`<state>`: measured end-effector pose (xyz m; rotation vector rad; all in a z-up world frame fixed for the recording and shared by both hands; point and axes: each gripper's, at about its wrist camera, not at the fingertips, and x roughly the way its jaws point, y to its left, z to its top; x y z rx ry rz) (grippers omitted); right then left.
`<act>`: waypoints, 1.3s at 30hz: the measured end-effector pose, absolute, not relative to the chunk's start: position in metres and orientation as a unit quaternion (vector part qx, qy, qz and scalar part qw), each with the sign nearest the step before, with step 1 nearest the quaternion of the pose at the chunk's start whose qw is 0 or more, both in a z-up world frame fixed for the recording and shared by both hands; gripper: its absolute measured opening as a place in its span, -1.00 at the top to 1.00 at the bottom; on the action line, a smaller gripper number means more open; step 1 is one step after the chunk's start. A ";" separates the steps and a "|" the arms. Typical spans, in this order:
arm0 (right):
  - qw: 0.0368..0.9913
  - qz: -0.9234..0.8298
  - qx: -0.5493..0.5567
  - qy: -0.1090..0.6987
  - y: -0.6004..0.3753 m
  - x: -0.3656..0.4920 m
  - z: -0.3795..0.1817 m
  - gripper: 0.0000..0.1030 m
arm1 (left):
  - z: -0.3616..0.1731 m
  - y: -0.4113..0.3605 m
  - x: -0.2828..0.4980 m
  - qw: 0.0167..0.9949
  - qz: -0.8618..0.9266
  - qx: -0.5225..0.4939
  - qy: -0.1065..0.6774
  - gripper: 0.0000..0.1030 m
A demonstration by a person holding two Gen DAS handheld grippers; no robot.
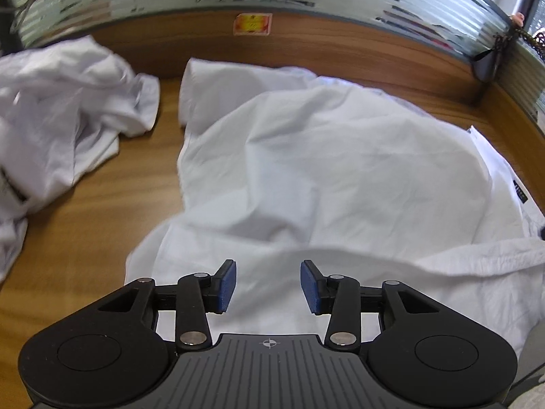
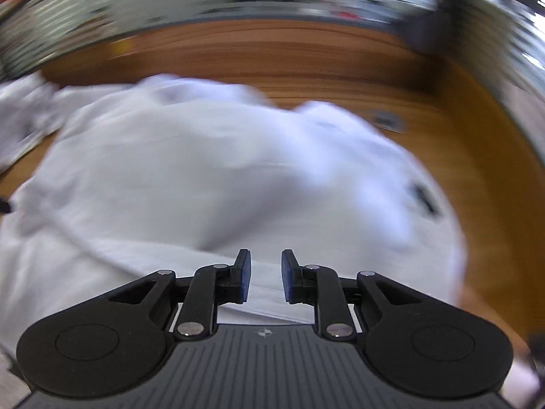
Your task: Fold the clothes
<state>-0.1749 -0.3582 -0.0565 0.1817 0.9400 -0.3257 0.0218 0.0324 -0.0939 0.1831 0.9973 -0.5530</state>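
A white shirt lies spread on the wooden desk (a crumpled white garment beside it). Left claw and right claw hover above it, both released, grasping nothing.

Bright, even daylight, from the window at upper right. Soft shadows in shirt folds. Slight blur in left view; heavy motion smear in right. Strong fisheye curving at edges.
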 end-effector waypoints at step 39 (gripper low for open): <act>0.732 -0.358 0.488 0.313 -0.508 -0.163 -0.138 0.89 | -0.097 0.060 0.069 0.858 -0.168 0.027 0.485 0.00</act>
